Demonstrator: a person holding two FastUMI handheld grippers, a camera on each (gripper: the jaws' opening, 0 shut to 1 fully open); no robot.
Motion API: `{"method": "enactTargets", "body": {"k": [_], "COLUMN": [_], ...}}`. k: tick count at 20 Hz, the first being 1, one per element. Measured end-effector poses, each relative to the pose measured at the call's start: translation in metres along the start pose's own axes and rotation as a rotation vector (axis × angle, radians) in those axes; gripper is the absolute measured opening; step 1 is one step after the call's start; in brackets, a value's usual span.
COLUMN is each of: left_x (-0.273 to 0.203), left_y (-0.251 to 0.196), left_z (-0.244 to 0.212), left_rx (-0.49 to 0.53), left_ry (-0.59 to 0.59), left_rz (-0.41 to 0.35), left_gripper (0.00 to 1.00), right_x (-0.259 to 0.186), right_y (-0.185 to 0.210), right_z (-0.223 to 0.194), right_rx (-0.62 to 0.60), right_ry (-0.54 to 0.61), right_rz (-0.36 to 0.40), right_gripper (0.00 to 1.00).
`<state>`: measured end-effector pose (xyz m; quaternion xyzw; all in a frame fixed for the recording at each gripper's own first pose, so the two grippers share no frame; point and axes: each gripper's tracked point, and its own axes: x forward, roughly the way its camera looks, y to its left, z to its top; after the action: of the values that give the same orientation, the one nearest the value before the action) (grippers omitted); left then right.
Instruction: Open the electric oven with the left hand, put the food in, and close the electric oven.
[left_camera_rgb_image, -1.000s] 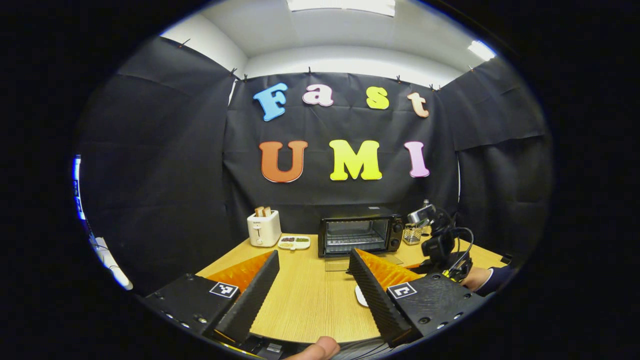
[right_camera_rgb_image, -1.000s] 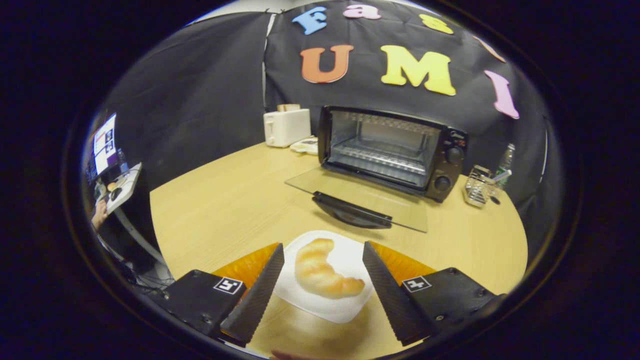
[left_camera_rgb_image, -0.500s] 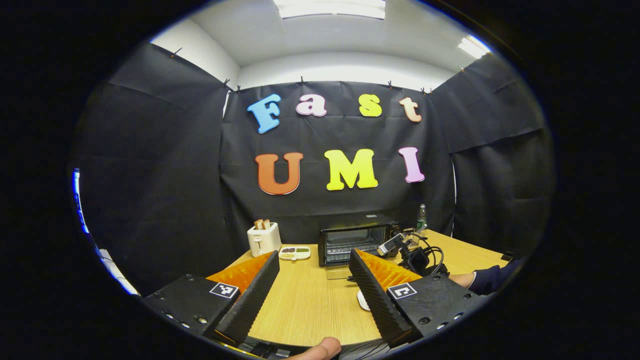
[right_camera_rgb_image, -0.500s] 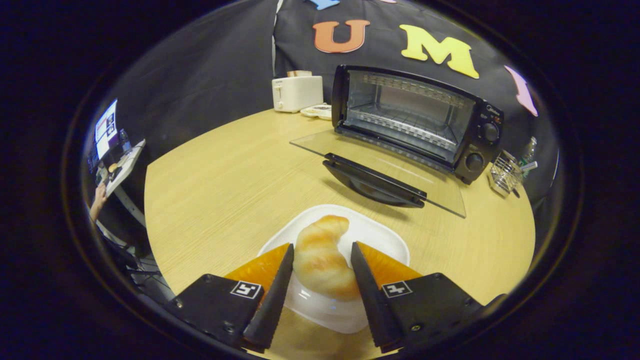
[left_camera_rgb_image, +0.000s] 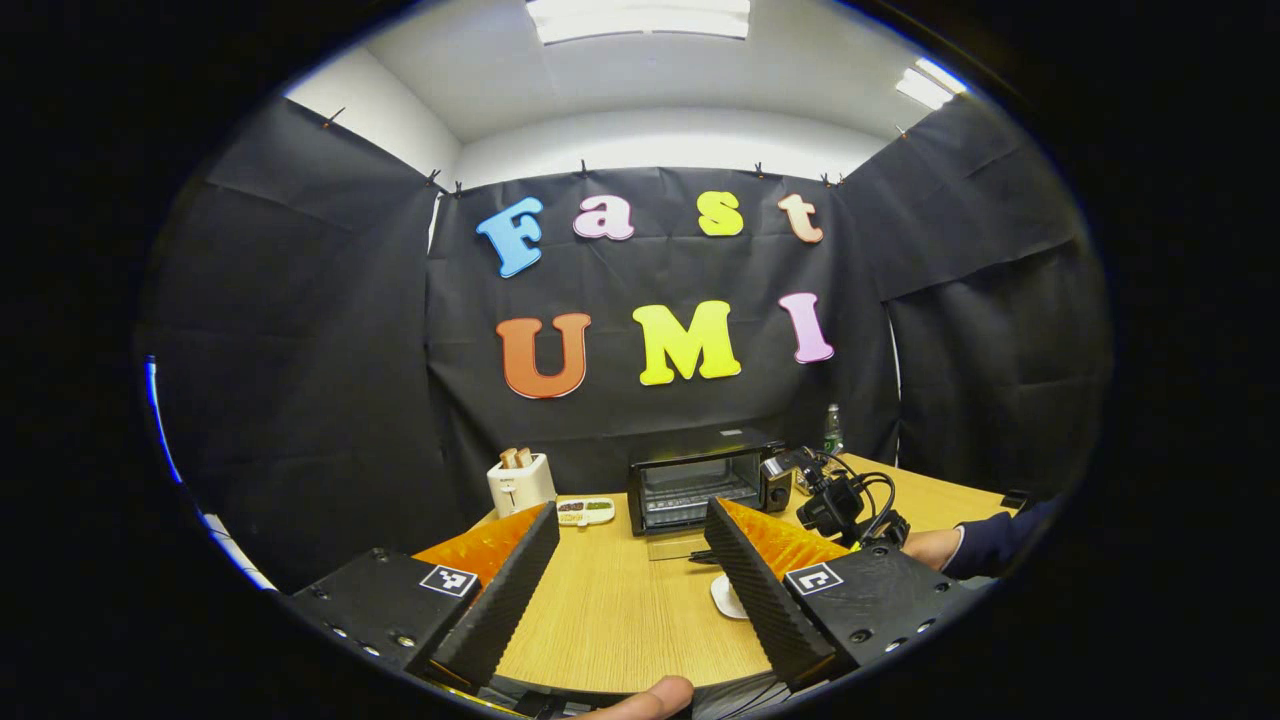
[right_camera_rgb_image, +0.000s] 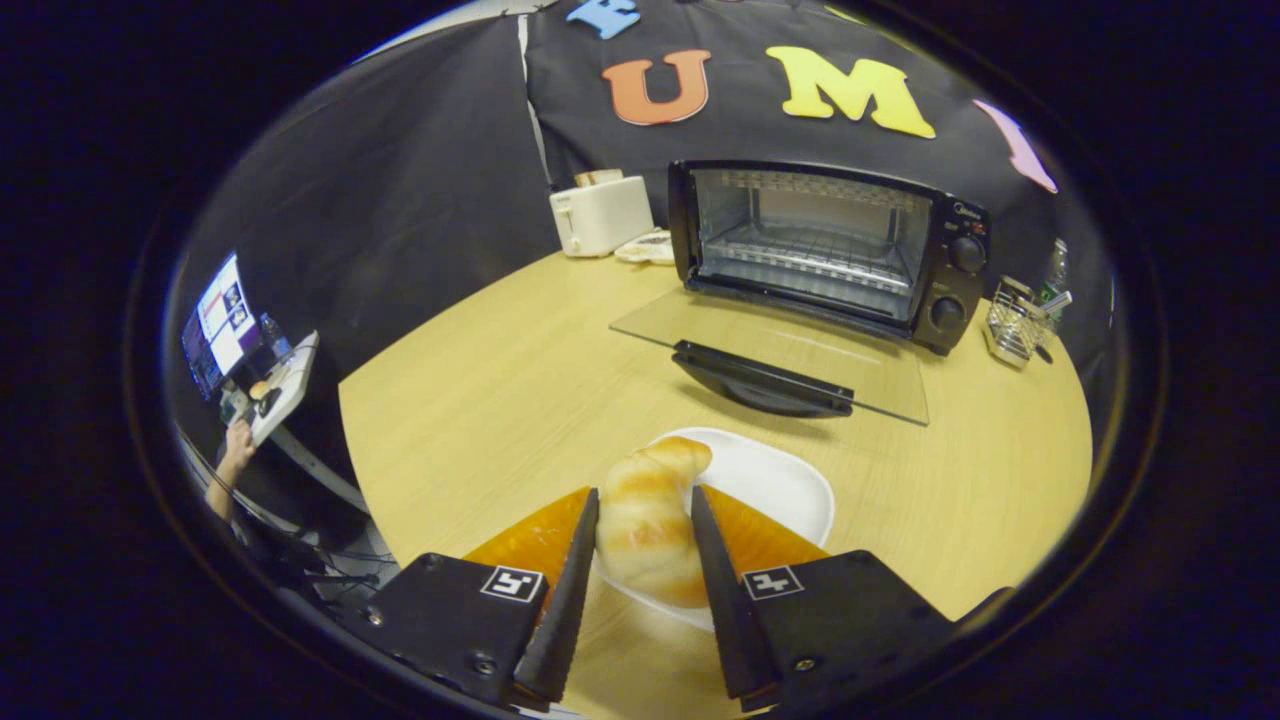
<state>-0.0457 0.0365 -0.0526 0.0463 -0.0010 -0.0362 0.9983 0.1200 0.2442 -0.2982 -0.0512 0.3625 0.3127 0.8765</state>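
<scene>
Bare table (right_camera_rgb_image: 480, 380) leads to open oven (right_camera_rgb_image: 825, 245), door (right_camera_rgb_image: 780, 350) flat.

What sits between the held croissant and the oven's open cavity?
In the right gripper view, past the croissant: the white plate, bare table, then the lowered glass door before the oven.

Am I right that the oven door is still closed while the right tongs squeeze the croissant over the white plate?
Not quite: the oven door is open, folded down flat in front of the wire rack, as the right gripper view shows. The rest holds: the right tongs squeeze the croissant over the white plate.
</scene>
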Motion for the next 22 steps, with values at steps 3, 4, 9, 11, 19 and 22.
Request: {"method": "enactTargets", "body": {"k": [3, 4, 9, 11, 19, 22], "left_x": [-0.001, 0.000, 0.011, 0.018, 0.048, 0.061], "left_y": [0.004, 0.006, 0.015, 0.012, 0.033, 0.041], "left_z": [0.002, 0.005, 0.030, 0.041, 0.038, 0.028], "left_rx": [-0.013, -0.015, -0.030, -0.045, -0.044, -0.037], "left_ry": [-0.011, -0.015, -0.059, -0.075, -0.047, -0.022], "left_rz": [0.003, 0.007, 0.029, 0.014, 0.064, 0.077], "left_gripper": [0.96, 0.96, 0.96, 0.96, 0.96, 0.96], "right_x": [-0.016, -0.020, -0.008, 0.008, 0.099, 0.139], "right_y": [0.004, 0.004, -0.026, -0.042, -0.119, -0.145], "right_z": [0.033, 0.046, 0.110, 0.133, 0.215, 0.224], "right_rx": [0.049, 0.071, 0.286, 0.367, 0.561, 0.583], "right_ry": [-0.068, -0.094, -0.225, -0.266, -0.429, -0.445], "right_rz": [0.025, 0.032, 0.022, 0.027, -0.051, -0.123], "right_gripper": [0.59, 0.58, 0.58, 0.58, 0.60, 0.58]}}
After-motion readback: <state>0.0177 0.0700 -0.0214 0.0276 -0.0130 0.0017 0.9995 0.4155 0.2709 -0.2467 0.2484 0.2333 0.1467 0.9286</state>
